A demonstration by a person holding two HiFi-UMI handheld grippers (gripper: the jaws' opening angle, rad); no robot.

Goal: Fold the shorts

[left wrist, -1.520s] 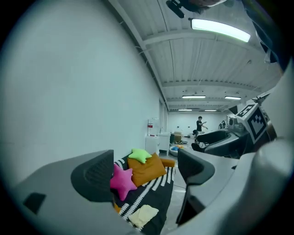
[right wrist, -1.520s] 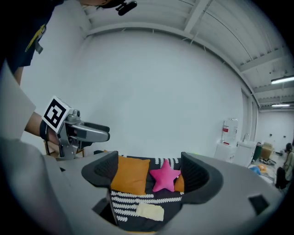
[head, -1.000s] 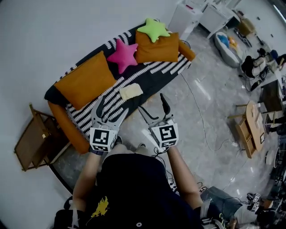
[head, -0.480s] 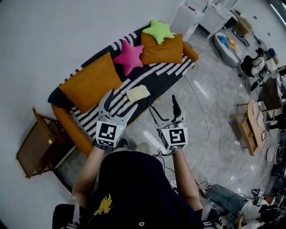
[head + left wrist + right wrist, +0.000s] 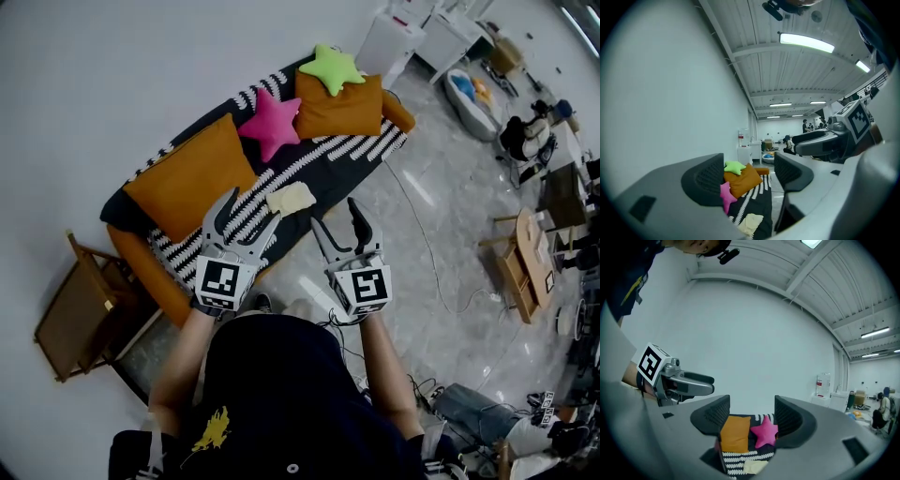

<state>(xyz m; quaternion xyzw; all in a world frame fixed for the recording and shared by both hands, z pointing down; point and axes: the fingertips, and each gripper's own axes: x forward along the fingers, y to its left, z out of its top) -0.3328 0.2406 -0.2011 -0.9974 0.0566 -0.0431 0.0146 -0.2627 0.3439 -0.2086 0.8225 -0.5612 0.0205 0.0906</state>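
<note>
Head view: one sofa (image 5: 328, 159) with a black-and-white striped cover ran slantwise across the upper middle of the frame. On it were two orange cushions (image 5: 183, 178), one at the left end and one at the upper right end. There were also two star pillows, one pink star pillow (image 5: 272, 124) between the cushions and one green star pillow (image 5: 330, 66) on top of the upper right cushion. One pair of shorts (image 5: 290, 199), pale yellow, lay as a small flat bundle on the seat near its front edge, just below the pink star pillow. Neither tool touched it. Two grippers were held up at centre frame, each with one marker cube toward the person (image 5: 272, 384). The left gripper (image 5: 246, 217) was left of centre with its tips over the sofa's front edge, and the shorts lay just to the upper right of them. The right gripper (image 5: 337, 223) was right of centre, over the grey floor (image 5: 441, 216) in front of the sofa. On both, the jaws stood apart with nothing between the pads and had just been narrowing. In each gripper view only the distant sofa showed through the gap. One wooden rack (image 5: 80, 300) stood at lower left beside the sofa's end. One thin cable (image 5: 422, 234) trailed across the floor at right.
</note>
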